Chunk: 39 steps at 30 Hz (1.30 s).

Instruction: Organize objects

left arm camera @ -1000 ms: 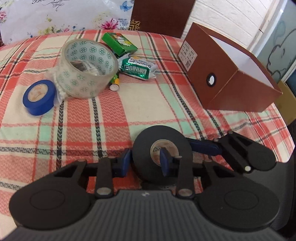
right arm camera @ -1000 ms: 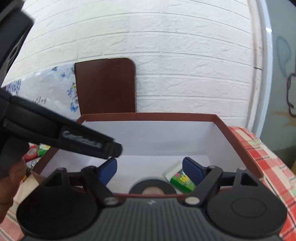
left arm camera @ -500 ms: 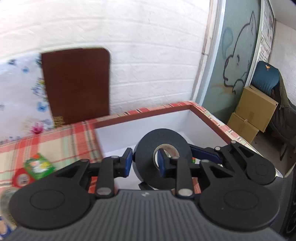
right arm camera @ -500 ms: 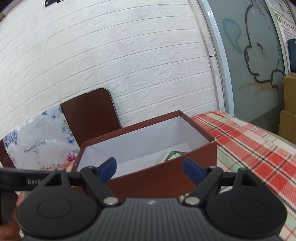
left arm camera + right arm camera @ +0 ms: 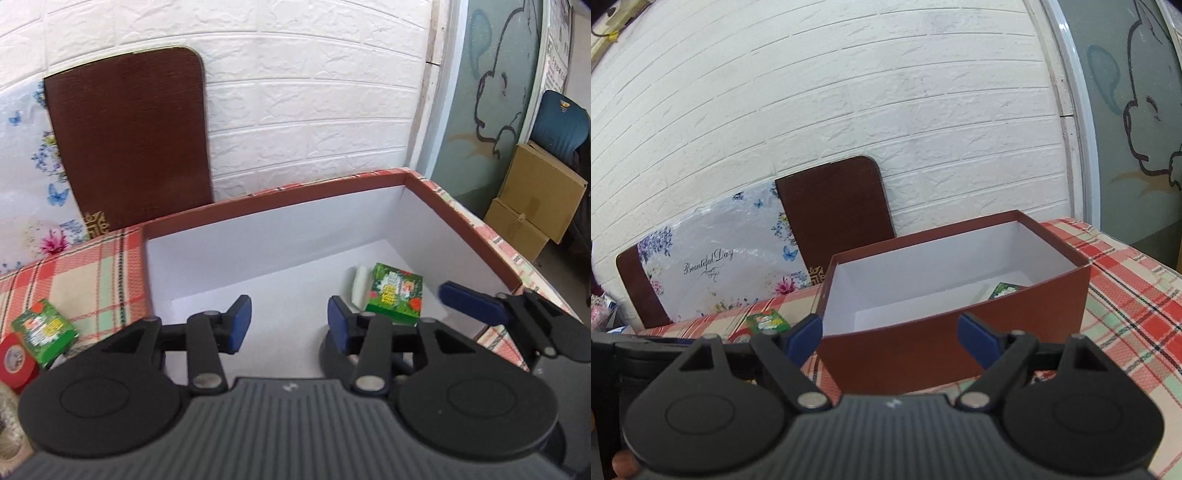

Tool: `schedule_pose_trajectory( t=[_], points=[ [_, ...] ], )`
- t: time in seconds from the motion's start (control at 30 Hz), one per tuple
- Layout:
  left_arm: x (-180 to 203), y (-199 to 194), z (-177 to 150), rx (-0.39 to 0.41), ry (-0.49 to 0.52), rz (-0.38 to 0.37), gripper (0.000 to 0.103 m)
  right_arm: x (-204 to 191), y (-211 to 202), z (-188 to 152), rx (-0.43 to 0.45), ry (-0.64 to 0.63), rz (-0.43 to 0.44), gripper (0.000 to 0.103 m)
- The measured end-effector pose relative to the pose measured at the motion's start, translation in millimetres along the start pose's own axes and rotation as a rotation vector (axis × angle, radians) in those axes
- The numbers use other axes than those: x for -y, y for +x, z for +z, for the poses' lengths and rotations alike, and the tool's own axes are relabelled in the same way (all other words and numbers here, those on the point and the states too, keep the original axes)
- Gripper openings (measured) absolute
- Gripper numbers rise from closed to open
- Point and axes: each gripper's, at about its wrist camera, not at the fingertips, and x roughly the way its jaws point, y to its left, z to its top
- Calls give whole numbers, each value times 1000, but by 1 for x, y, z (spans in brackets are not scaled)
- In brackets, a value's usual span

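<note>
You have 2 grippers in play and 1 box [image 5: 458, 218], brown outside and white inside, standing open on the checked tablecloth [image 5: 1126, 295].

Your left gripper [image 5: 290, 325] hangs over the near part of the box with its 2 blue-tipped fingers [image 5: 238, 323] spread apart and nothing between them. Your right gripper [image 5: 890, 334] sits outside the box, in front of its near brown wall, and its 2 fingers are likewise apart and empty. One blue fingertip of that right gripper also shows at the right edge of the left wrist view, by the box's right wall.

Inside the box you can count 3 things. 1 green packet [image 5: 393, 295] lies flat on the white floor toward the right side. 1 small white piece [image 5: 359, 286] lies touching the packet's left edge; what it is cannot be told. 1 black tape roll [image 5: 330, 360] rests on the floor at the near side, mostly hidden under your left gripper's right finger, so only a dark curved edge shows.

Outside the box, to its left on the cloth, you have 1 more green packet [image 5: 44, 330] and 1 red tape roll [image 5: 14, 362] just beside it, at the edge of the left wrist view.

Behind the table, 2 boards lean on the white brick wall: 1 brown board [image 5: 834, 203] and 1 flowered board [image 5: 716, 262].
</note>
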Motion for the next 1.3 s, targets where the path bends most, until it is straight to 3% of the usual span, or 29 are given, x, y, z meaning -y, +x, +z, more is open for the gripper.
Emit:
schedule_pose_trajectory(
  t=[0.33, 1.0, 1.17, 1.3],
  points=[
    [-5, -50, -25, 45, 11, 82, 61, -47, 8, -33, -178, -126, 94, 83],
    [-59, -102, -79, 61, -88, 205, 67, -49, 24, -39, -228, -141, 106, 84],
    [-111, -112, -104, 97, -167, 208, 67, -62, 20, -47, -232, -188, 183, 85],
    [-192, -129, -117, 82, -338, 353, 64, -82, 13, -58, -253, -285, 265, 87]
  ],
)
